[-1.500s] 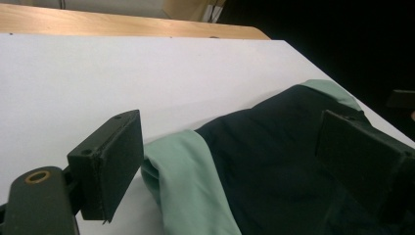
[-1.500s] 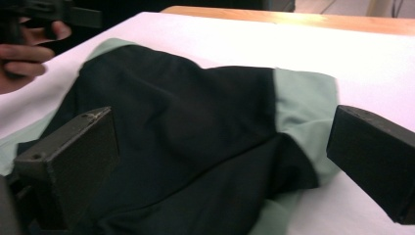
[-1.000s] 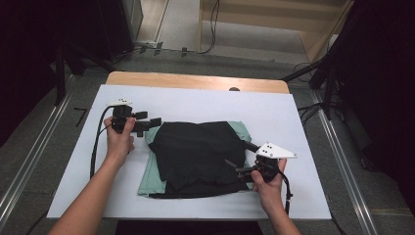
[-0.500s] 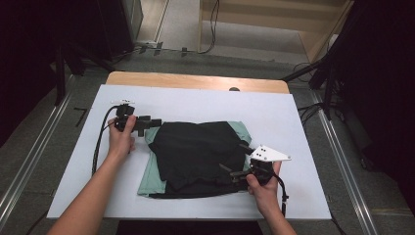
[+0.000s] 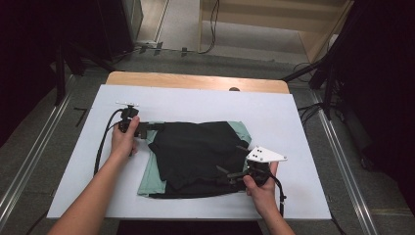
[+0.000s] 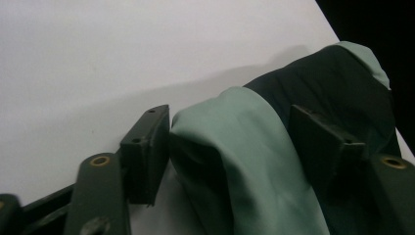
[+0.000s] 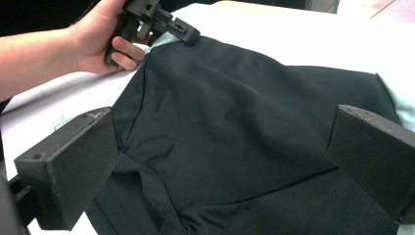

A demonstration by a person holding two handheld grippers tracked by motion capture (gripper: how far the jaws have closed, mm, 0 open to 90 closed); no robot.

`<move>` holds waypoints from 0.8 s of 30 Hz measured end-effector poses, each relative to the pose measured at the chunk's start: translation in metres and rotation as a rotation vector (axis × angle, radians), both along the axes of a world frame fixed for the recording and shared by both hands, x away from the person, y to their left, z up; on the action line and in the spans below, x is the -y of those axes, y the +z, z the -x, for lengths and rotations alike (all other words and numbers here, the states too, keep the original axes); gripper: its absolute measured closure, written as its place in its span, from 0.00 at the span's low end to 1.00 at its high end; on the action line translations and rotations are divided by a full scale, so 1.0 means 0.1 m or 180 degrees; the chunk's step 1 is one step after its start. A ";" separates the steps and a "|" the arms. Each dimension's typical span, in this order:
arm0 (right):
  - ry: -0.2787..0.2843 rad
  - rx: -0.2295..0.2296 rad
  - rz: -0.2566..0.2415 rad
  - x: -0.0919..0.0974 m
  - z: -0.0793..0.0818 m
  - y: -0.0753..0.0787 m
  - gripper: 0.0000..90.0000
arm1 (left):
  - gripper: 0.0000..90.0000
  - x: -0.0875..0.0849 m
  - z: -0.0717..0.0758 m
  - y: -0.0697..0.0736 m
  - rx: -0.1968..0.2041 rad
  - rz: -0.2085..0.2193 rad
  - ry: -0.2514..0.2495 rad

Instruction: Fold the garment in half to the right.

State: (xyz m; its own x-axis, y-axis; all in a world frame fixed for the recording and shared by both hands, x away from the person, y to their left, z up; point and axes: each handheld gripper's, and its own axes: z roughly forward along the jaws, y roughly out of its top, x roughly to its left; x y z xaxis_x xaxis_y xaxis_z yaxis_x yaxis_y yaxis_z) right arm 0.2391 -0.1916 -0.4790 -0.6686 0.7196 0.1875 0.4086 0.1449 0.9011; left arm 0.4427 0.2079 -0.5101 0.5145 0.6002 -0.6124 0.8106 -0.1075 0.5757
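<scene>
Operator: Report the left gripper (image 5: 147,131) first.

Technician: It sits at the far-left corner of the folded garment (image 5: 195,156), a black piece with mint-green trim, lying on the white table cover (image 5: 293,117). In the left gripper view a raised fold of the mint-green edge (image 6: 235,147) stands between the two jaws. The jaws have just been closing and are now about half open. One pad (image 6: 147,152) touches the fold; the other pad (image 6: 318,147) sits against the black cloth beyond it. A firm pinch is not confirmed.

Operator: Where does the garment lie from those jaws?

Technician: To their right and nearer the person. Its long axis runs left to right across the table. The left hand (image 5: 125,142) is the nearer hand to that far-left corner.

Operator: And the right gripper (image 5: 227,176)?

Technician: It is at the near-right edge of the garment, pointing left over the black cloth. In the right gripper view its jaws stand wide apart, with the black fabric (image 7: 235,127) spread between and below them. Nothing is gripped.

Operator: Judgement on the coming move?

Technician: Probably closing on both edges, the left corner first, then lifting or folding along the long axis.
</scene>
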 end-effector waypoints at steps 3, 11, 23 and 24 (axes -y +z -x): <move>0.0013 -0.0005 0.0004 -0.01 0.00 -0.01 0.00 | 0.45 0.00 -0.01 0.00 -0.0049 -0.0005 0.0033; 0.0047 -0.0020 0.0004 -0.04 0.00 -0.01 0.00 | 0.84 0.11 0.05 0.18 0.0170 -0.0201 -0.0054; 0.0256 0.0039 0.0028 -0.24 0.07 0.06 0.00 | 0.91 0.30 0.22 0.52 0.0620 -0.0483 -0.0204; 0.0285 0.0042 0.0033 -0.27 0.08 0.07 0.00 | 0.91 0.31 0.23 0.54 0.0648 -0.0495 -0.0211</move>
State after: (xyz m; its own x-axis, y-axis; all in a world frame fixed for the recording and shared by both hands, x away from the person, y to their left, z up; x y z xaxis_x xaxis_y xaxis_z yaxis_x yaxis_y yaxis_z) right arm 0.2315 -0.1650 -0.4725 -0.7327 0.6588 0.1709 0.3816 0.1896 0.9047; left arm 0.4201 0.1766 -0.4564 0.6590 0.6400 -0.3952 0.6680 -0.2564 0.6986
